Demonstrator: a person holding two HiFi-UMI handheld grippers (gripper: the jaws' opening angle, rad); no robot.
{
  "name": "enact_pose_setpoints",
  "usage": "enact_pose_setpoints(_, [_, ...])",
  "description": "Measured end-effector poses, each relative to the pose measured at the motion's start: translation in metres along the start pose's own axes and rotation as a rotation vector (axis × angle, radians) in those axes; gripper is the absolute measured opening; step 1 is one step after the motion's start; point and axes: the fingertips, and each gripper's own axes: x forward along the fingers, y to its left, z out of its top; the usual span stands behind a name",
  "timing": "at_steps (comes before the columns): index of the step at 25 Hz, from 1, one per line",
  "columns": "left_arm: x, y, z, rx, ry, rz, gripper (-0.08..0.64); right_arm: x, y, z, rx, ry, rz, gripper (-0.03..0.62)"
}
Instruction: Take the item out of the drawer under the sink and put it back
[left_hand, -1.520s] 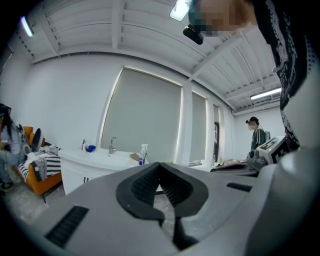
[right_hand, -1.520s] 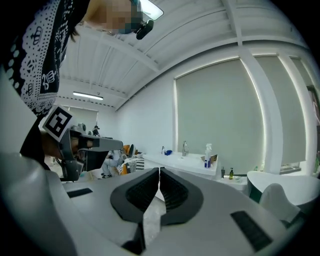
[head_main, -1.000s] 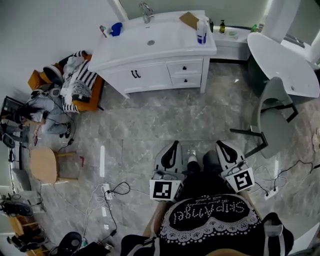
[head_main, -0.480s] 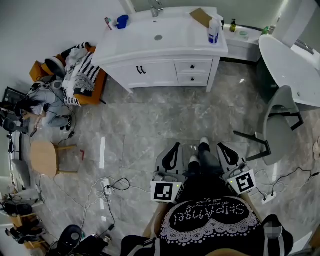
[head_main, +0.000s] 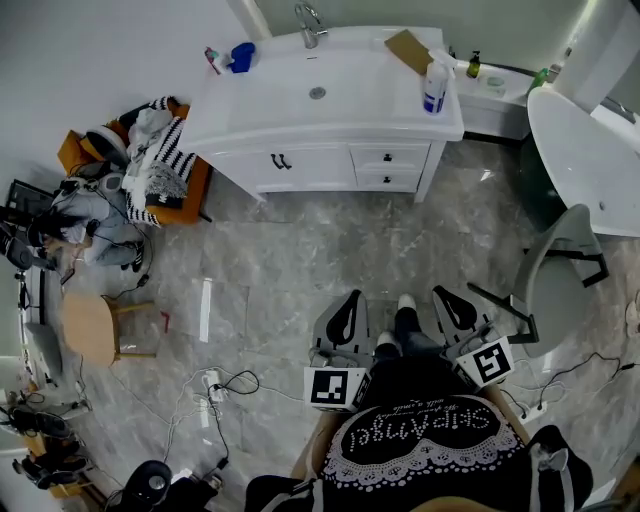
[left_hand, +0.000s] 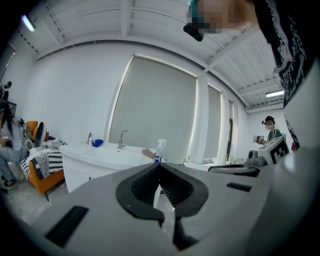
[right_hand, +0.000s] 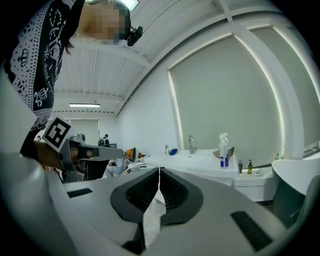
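Note:
The white sink cabinet (head_main: 330, 120) stands across the marble floor at the top of the head view. Its two small drawers (head_main: 389, 167) on the right side are closed, so whatever lies inside is hidden. Both grippers are held low in front of the person's body, well short of the cabinet. My left gripper (head_main: 350, 298) is shut with nothing between its jaws, and my right gripper (head_main: 441, 294) is shut and empty too. In the left gripper view the left gripper (left_hand: 160, 166) points toward the sink cabinet (left_hand: 105, 162). The right gripper (right_hand: 159, 171) also faces the sink cabinet (right_hand: 200, 167).
A spray bottle (head_main: 434, 88), a cardboard box (head_main: 408, 50) and a faucet (head_main: 310, 20) sit on the counter. A grey chair (head_main: 560, 275) and white tub (head_main: 590, 150) stand right. An orange armchair with clothes (head_main: 150, 165), a wooden stool (head_main: 88, 330) and floor cables (head_main: 225, 385) are left.
The person has stepped toward the sink cabinet, which now looks nearer and larger. Both grippers stay shut and low in front of the body.

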Motion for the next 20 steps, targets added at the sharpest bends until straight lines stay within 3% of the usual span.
enact_pose_setpoints(11, [0.073,-0.003,0.022,0.032,-0.033,0.004,0.005,0.029,-0.072,0.021,-0.037,-0.003,-0.01,0.02])
enact_pose_setpoints(20, [0.092,0.009,0.035,0.042,-0.057,0.039,0.005,0.04,-0.1,0.027,-0.045,-0.011,-0.035,0.02])
